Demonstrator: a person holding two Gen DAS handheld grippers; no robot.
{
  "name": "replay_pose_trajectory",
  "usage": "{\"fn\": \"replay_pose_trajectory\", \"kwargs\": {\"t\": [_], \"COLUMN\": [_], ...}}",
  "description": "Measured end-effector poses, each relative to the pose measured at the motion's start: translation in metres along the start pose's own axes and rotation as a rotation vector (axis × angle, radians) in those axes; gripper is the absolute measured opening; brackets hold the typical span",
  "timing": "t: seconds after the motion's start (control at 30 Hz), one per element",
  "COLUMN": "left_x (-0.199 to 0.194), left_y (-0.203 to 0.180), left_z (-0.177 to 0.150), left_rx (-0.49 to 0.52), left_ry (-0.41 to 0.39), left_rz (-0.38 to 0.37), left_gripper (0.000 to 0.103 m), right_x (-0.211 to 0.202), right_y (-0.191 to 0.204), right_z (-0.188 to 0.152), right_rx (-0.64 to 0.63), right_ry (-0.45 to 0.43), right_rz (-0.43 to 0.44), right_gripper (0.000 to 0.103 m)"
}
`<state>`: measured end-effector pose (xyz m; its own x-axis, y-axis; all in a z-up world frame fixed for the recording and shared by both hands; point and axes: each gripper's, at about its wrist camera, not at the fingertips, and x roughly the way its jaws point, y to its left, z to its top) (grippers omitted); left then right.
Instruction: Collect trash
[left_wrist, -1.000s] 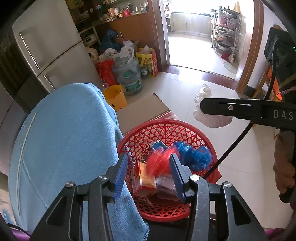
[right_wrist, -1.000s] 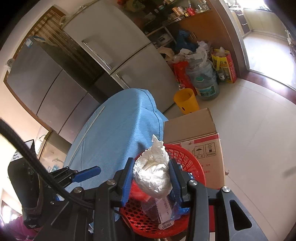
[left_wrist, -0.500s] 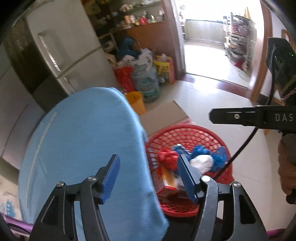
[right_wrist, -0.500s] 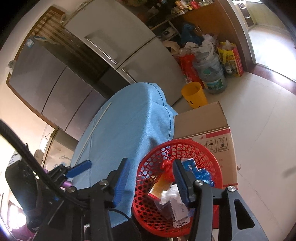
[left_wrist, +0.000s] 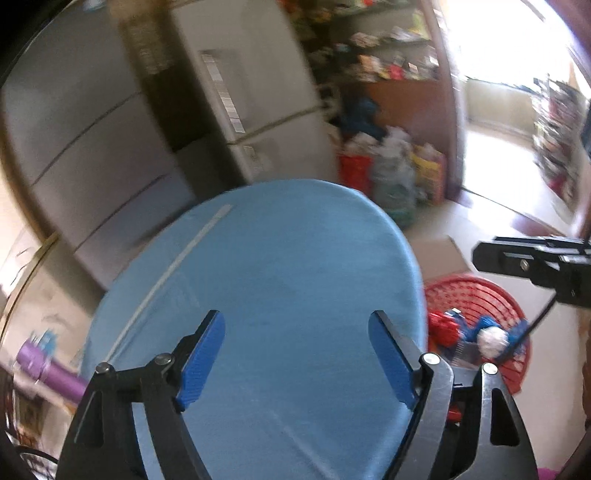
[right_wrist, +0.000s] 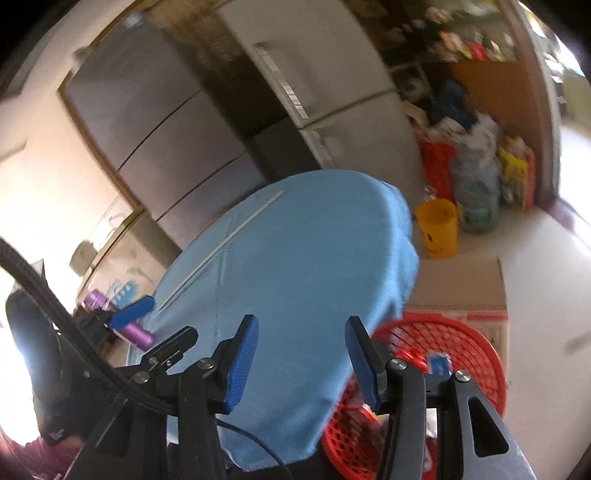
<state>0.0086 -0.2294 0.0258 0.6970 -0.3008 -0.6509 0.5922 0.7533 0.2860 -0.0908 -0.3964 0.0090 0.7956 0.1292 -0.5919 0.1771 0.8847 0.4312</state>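
Note:
The red mesh basket (left_wrist: 511, 308) stands low beside the round table with its blue cloth (left_wrist: 295, 258). In it lie a white tissue ball (left_wrist: 491, 341), a red wrapper (left_wrist: 443, 326) and blue wrappers (left_wrist: 484, 325). My left gripper (left_wrist: 295, 332) hovers over the cloth, its jaws opening wide, nothing between them. The right gripper (right_wrist: 303, 328) is open and empty above the cloth's (right_wrist: 295, 251) edge, the basket (right_wrist: 461, 332) below to its right. A blue packet (right_wrist: 439, 363) shows in the basket. The picture is blurred.
A cardboard box (right_wrist: 458, 284) sits behind the basket, a yellow bucket (right_wrist: 437, 232) beyond it. Grey fridges (right_wrist: 332, 92) and piled bags with a water jug (right_wrist: 476, 184) line the back. A purple bottle (right_wrist: 136, 334) lies at the table's left.
The right gripper let go of the white tissue, which now lies in the basket. The left dropped the red wrapper. Both grippers opened wider and swung up and left over the table.

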Motion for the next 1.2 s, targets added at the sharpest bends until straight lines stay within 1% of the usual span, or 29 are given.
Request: {"fn": "replay_pose_trajectory", "kwargs": {"t": [0.07,0.1,0.13,0.23,0.4,0.47,0.53,0.73,0.87,1.2], "left_x": [-0.005,-0.007,-0.009,-0.019,-0.038,-0.046,-0.052,-0.070,-0.075,-0.085], "left_y": [0.022,0.031,0.039,0.074,0.119,0.134,0.146,0.175,0.180,0.196], "left_z": [-0.004,-0.006,-0.008,-0.016,-0.028,-0.034,-0.038,-0.055,-0.059,-0.072], "left_rx": [-0.039,-0.058,-0.077,-0.164,-0.263,-0.296,-0.321,-0.379,-0.395,-0.421], "left_ry": [-0.009,-0.009,-0.008,-0.003,-0.024,-0.032,-0.038,-0.049,-0.052,-0.058], "left_rz": [0.044,0.059,0.072,0.114,0.205,0.244,0.271,0.317,0.336,0.349], "left_gripper": [0.081,0.081,0.081,0.081,0.081,0.081,0.081,0.081,0.081,0.082], "right_x": [0.006,0.008,0.009,0.014,0.016,0.018,0.020,0.020,0.021,0.024], "right_y": [0.024,0.033,0.043,0.078,0.131,0.146,0.158,0.177,0.187,0.204], "right_z": [0.004,0.005,0.007,0.010,0.011,0.011,0.012,0.016,0.019,0.019], "right_rx": [-0.058,-0.078,-0.100,-0.175,-0.301,-0.333,-0.350,-0.347,-0.343,-0.353], "right_ry": [-0.009,-0.013,-0.019,-0.044,-0.086,-0.092,-0.096,-0.108,-0.111,-0.111], "right_rz": [0.002,0.004,0.008,0.016,-0.005,-0.016,-0.005,0.023,0.035,0.045], "right_gripper": [0.056,0.061,0.063,0.063,0.063,0.063,0.063,0.065,0.065,0.065]}}
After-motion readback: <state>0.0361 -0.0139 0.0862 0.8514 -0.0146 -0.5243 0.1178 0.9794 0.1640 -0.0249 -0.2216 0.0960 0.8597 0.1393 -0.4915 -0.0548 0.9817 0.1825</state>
